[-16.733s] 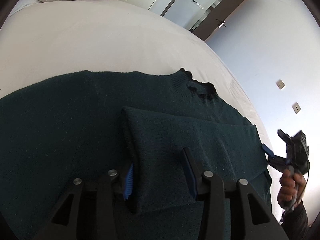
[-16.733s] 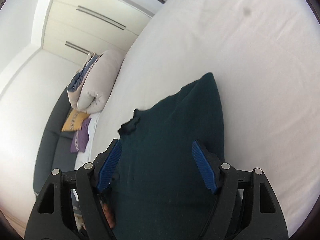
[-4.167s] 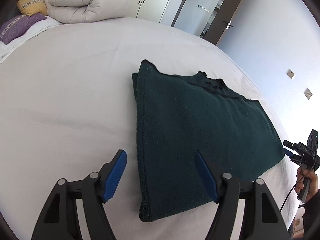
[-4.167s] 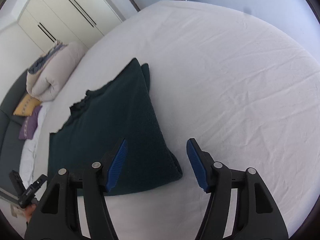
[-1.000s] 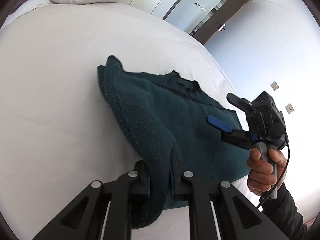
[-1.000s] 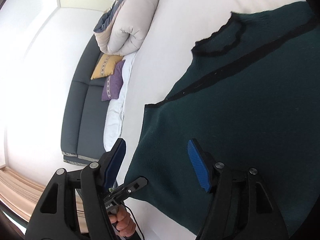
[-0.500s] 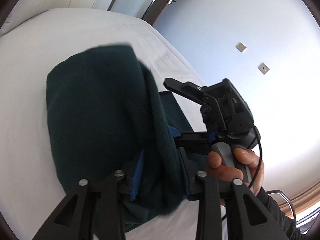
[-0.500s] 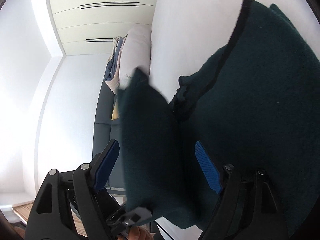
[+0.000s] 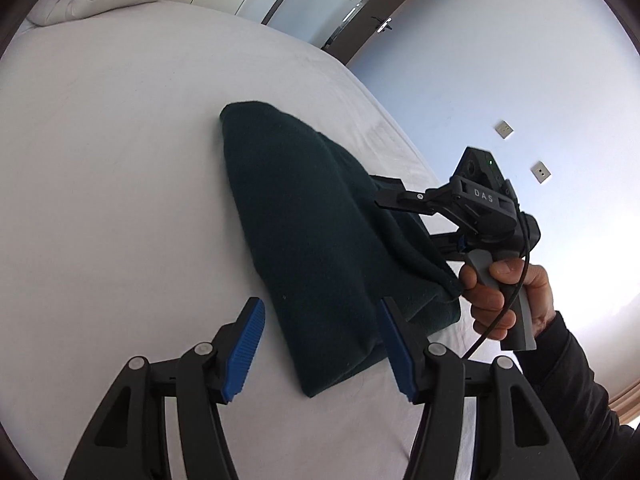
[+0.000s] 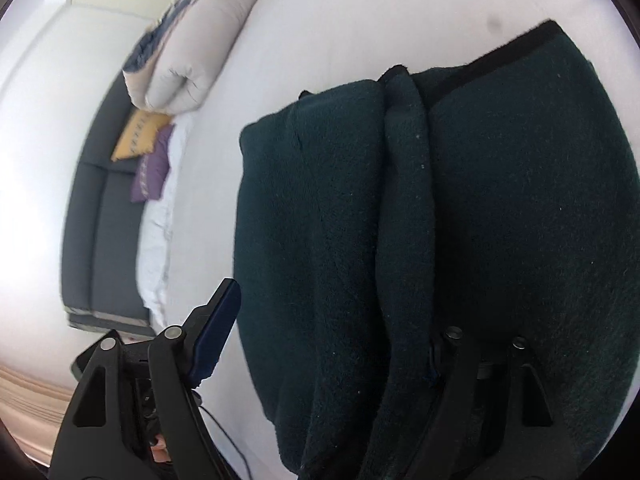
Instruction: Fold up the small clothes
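A dark green sweater lies folded in half on the white bed. My left gripper is open, its blue pads either side of the sweater's near folded end, not gripping it. My right gripper shows in the left wrist view at the sweater's right edge, held in a hand. In the right wrist view the sweater fills the frame. The right gripper is open there, left finger beside the cloth, right finger partly buried under a fold.
A rolled duvet lies at the bed's head. A dark sofa with yellow and purple cushions stands beyond the bed. A door and wardrobes stand at the far wall.
My left gripper carried the sweater's end over onto the other half, then opened and let it go. The sweater now lies folded double.
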A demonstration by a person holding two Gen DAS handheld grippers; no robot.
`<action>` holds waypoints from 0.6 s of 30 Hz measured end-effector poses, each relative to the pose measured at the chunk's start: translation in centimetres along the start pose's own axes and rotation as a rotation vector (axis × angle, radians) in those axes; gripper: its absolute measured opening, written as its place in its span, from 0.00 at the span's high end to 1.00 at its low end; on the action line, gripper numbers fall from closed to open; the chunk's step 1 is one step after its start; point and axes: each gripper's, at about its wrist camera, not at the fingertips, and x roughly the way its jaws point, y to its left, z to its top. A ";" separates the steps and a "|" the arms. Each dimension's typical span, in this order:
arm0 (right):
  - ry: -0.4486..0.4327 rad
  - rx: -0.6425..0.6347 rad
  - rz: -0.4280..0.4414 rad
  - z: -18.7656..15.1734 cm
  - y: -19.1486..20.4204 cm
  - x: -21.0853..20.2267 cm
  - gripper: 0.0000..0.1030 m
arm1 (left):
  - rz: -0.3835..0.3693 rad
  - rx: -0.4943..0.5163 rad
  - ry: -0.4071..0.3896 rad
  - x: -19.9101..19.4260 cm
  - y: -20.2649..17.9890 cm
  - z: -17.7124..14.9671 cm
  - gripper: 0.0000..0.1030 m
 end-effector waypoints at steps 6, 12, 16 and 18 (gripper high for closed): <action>0.050 -0.149 -0.248 -0.6 2.3 0.0 0.79 | 0.000 0.006 0.039 0.1 0.6 -2.3 0.42; -0.088 -0.085 -0.164 -1.5 -0.1 -5.6 0.89 | -0.001 0.003 0.042 -0.1 0.6 -2.6 0.42; -0.161 -0.024 -0.079 -2.5 -3.5 -9.3 0.89 | -0.001 0.013 0.046 0.3 -0.2 -2.5 0.38; -0.172 0.039 -0.097 -2.8 -6.0 -9.5 0.89 | 0.001 0.016 0.054 0.8 -0.6 -2.6 0.38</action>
